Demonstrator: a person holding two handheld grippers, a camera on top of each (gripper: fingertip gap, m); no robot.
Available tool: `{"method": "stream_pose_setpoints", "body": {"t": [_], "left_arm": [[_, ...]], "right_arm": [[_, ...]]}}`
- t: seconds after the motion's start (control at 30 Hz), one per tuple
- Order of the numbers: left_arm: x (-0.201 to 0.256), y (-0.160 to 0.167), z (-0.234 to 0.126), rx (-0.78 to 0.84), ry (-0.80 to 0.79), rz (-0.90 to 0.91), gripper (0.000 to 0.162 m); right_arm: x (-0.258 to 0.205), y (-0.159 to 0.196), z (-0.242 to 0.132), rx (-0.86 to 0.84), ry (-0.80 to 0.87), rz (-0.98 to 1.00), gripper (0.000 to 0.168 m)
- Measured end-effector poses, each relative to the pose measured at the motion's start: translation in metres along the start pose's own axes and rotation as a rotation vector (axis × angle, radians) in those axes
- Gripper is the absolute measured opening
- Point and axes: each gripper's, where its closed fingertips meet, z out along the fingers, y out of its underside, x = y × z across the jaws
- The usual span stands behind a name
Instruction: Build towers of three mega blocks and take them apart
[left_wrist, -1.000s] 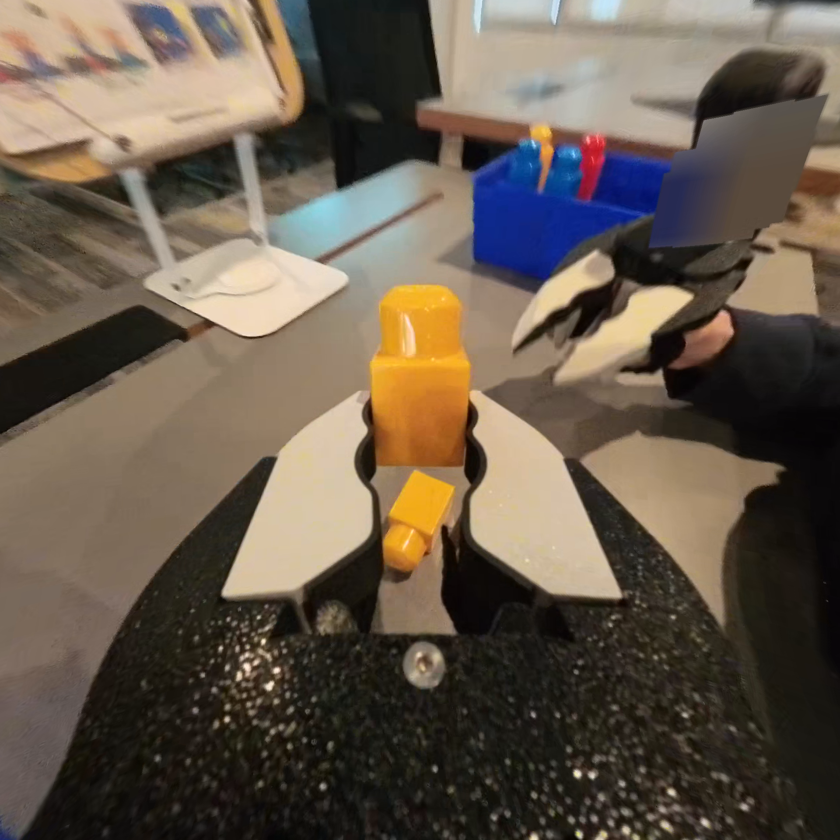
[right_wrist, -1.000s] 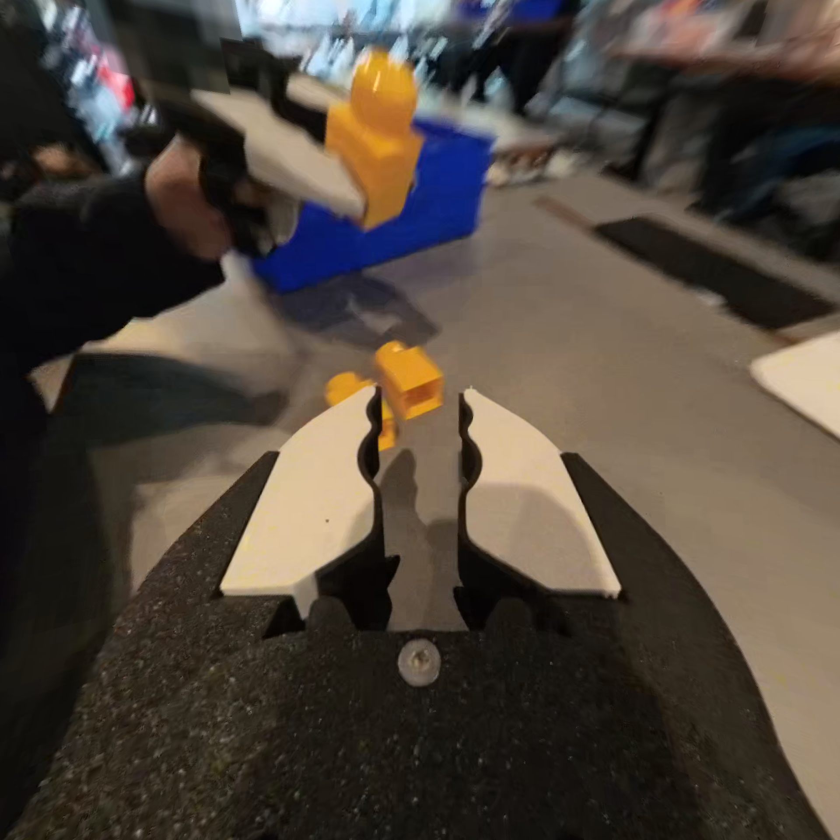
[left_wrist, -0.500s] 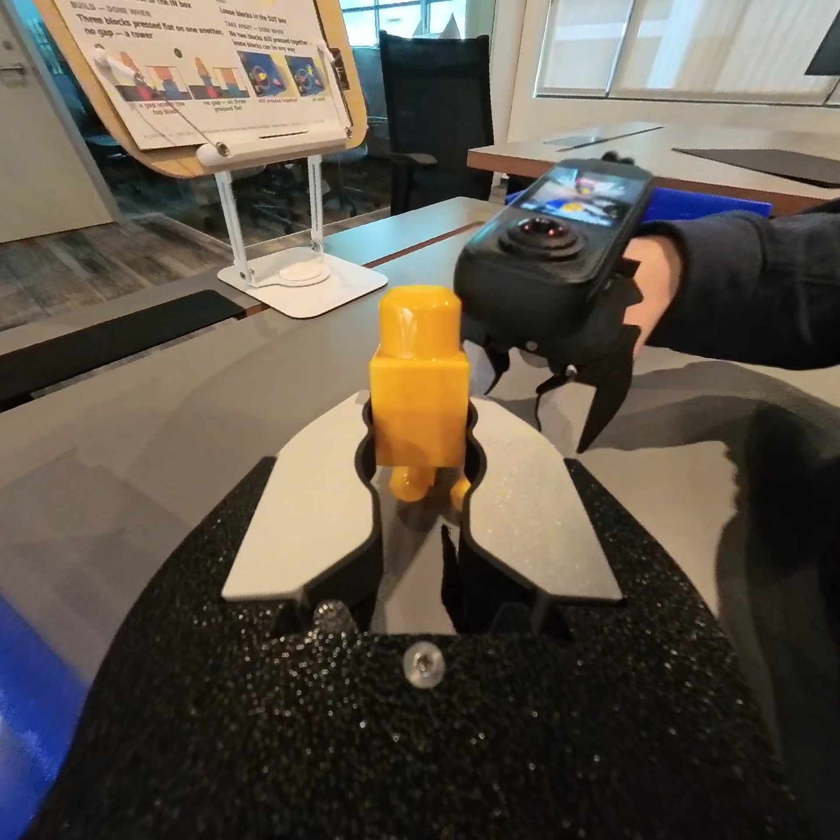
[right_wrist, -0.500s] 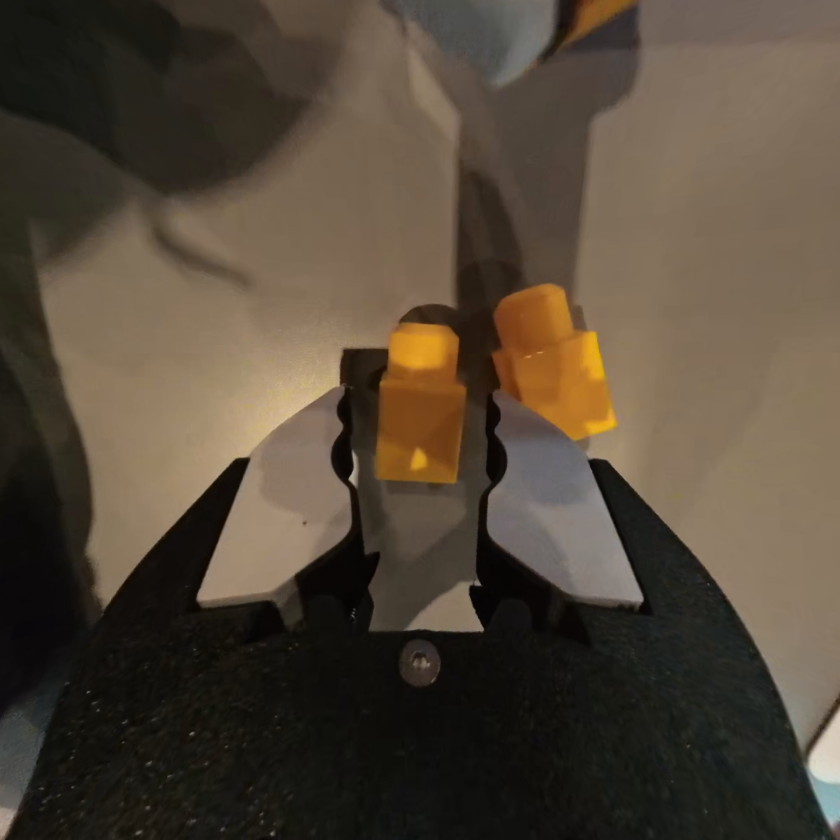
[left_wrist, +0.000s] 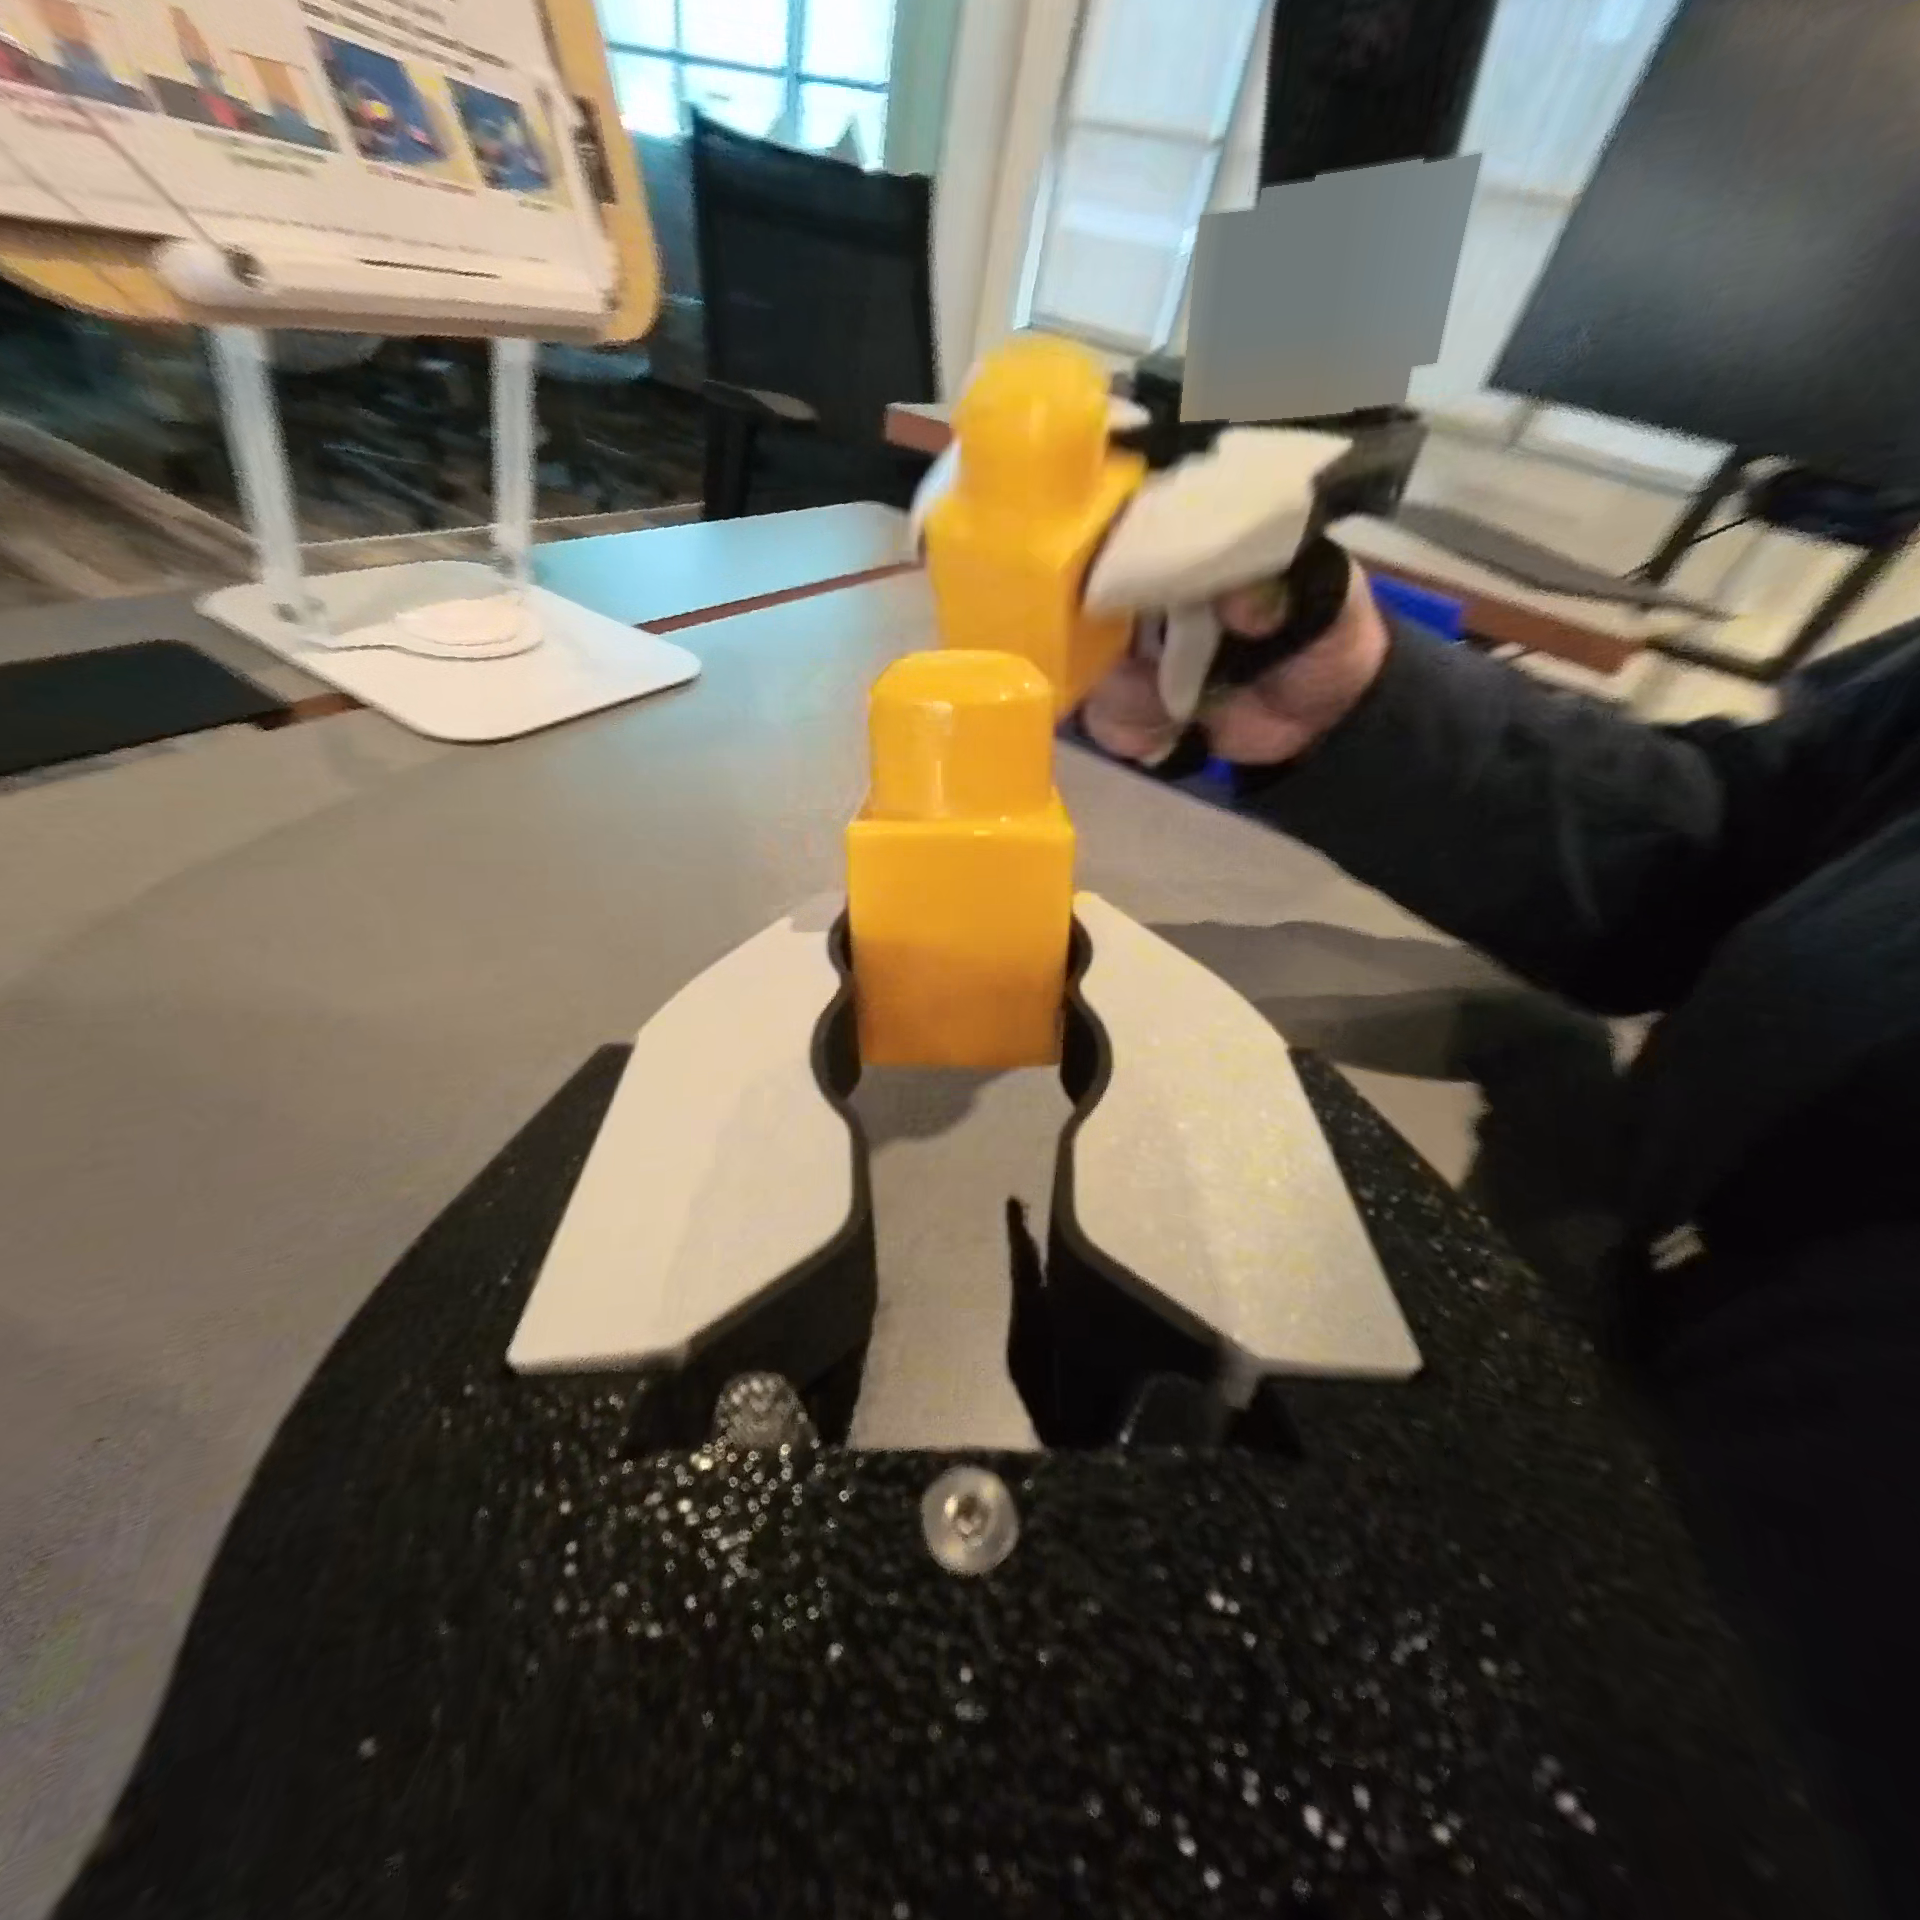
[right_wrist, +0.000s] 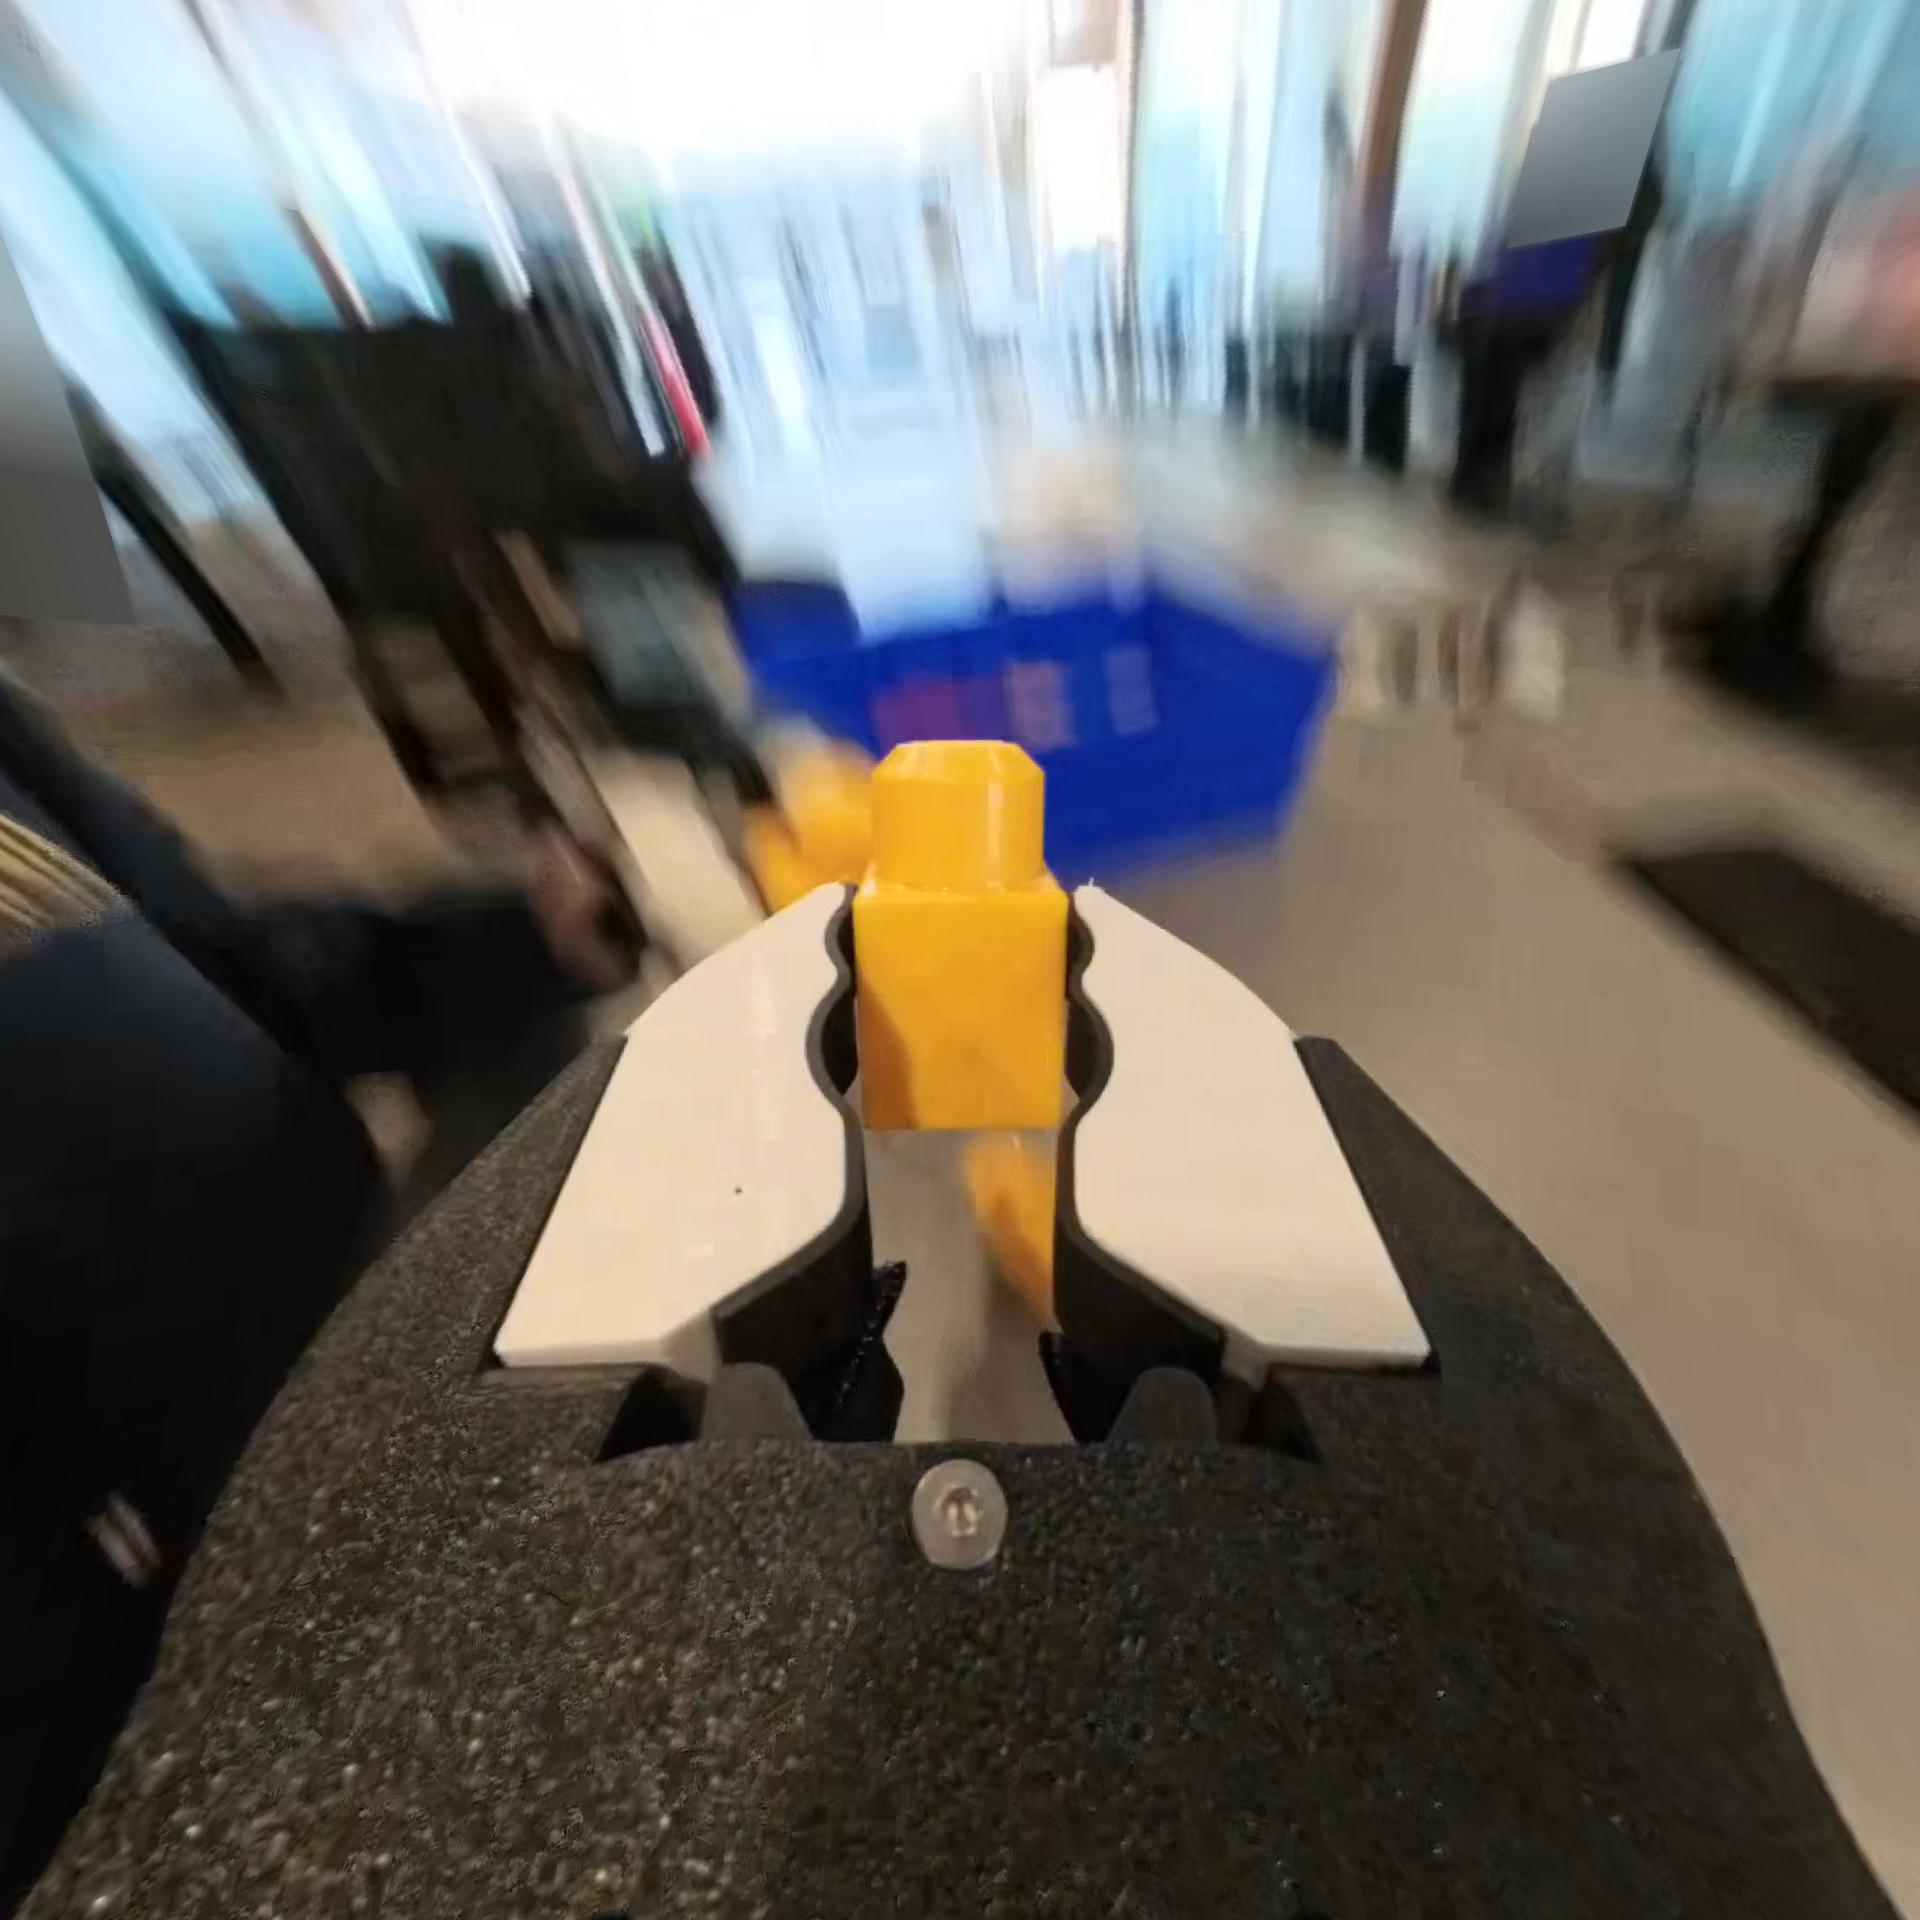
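Observation:
My left gripper (left_wrist: 958, 935) is shut on a yellow mega block (left_wrist: 961, 831), held upright above the grey table (left_wrist: 416, 935). My right gripper (right_wrist: 958, 914) is shut on a second yellow block (right_wrist: 961, 997), also upright. In the left wrist view the right gripper (left_wrist: 1039, 530) holds its block (left_wrist: 997, 582) just beyond and above mine, apart from it. In the blurred right wrist view a third yellow block (right_wrist: 1013, 1216) lies on the table below the fingers, and the left gripper's block (right_wrist: 816, 831) shows behind to the left.
A blue bin (right_wrist: 1091, 727) stands on the table beyond the blocks. A white stand with an instruction board (left_wrist: 447, 644) is at the far left. The person's dark sleeve (left_wrist: 1507, 831) reaches in from the right. A black chair (left_wrist: 821, 343) is behind the table.
The right gripper dropped to the table, shut on one of two loose yellow blocks and lifted it level with the left gripper's block. The left gripper kept its block.

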Motion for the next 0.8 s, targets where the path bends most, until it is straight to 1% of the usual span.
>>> {"method": "stream_pose_setpoints", "body": {"t": [0.03, 0.1, 0.17, 0.23, 0.33, 0.5, 0.67, 0.8], "left_arm": [[0.006, 0.000, 0.006, 0.011, 0.051, -0.026, 0.035], [0.017, 0.002, 0.020, 0.017, 0.126, -0.052, 0.035], [0.026, 0.004, 0.032, 0.021, 0.175, -0.060, 0.035], [0.035, 0.002, 0.040, 0.030, 0.228, -0.081, 0.035], [0.041, -0.001, 0.045, 0.045, 0.260, -0.084, 0.035], [0.045, -0.005, 0.048, 0.072, 0.266, -0.064, 0.035], [0.048, -0.011, 0.046, 0.106, 0.262, -0.025, 0.035], [0.053, -0.015, 0.043, 0.123, 0.294, -0.019, 0.035]], "right_arm": [[-0.003, -0.017, -0.006, 0.124, -0.022, 0.036, 0.036], [-0.013, -0.034, -0.009, 0.278, -0.117, 0.130, 0.036], [-0.019, -0.037, -0.007, 0.368, -0.200, 0.229, 0.036], [-0.021, -0.031, -0.002, 0.410, -0.233, 0.273, 0.036], [-0.023, -0.022, 0.001, 0.428, -0.246, 0.299, 0.036], [-0.027, -0.021, -0.001, 0.438, -0.223, 0.254, 0.036], [-0.037, -0.018, 0.001, 0.392, -0.245, 0.201, 0.036], [-0.045, -0.015, 0.001, 0.341, -0.274, 0.128, 0.037]]}}
